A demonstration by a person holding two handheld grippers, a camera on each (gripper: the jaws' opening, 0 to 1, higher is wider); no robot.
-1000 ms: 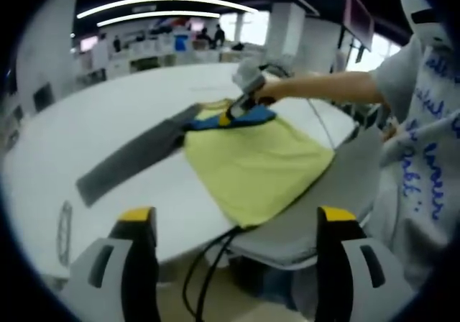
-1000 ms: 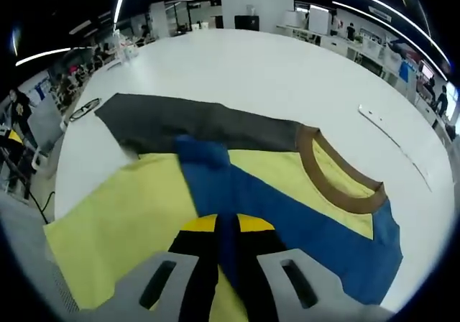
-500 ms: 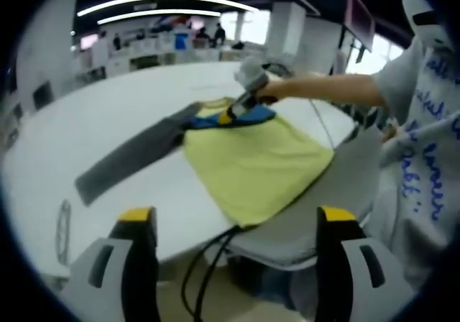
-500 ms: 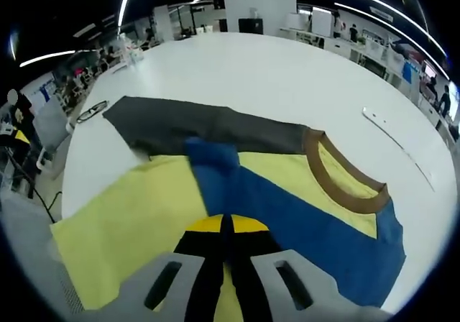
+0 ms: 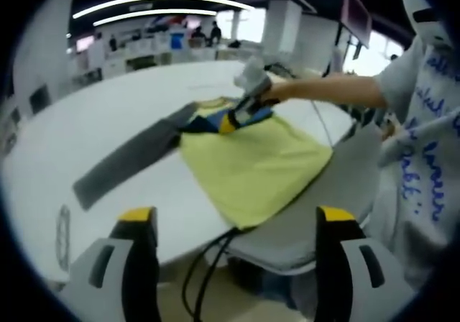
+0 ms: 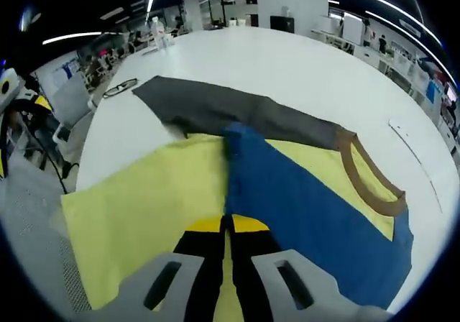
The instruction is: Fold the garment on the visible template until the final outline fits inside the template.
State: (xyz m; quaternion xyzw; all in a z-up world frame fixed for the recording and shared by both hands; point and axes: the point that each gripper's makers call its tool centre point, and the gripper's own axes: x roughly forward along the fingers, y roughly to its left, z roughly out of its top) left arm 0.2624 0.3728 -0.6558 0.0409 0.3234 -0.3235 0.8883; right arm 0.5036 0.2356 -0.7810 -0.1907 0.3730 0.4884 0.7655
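Observation:
The garment lies on the white table: a yellow body, a grey sleeve spread to the left and a blue sleeve. A person's hand holds my right gripper low over the far part of the shirt. In the right gripper view this gripper is shut on the edge of the blue sleeve, which is folded over the yellow body. The grey sleeve and brown collar lie beyond. My left gripper hangs open off the near table edge, holding nothing.
A grey mesh chair stands at the table's near edge under the shirt's hem, with black cables hanging below. A pair of glasses and a thin strip lie on the table. The person's sleeve is at the right.
My right gripper has drawn the blue sleeve across the yellow body, toward the grey sleeve's side, and stays shut on it. The left gripper has barely moved.

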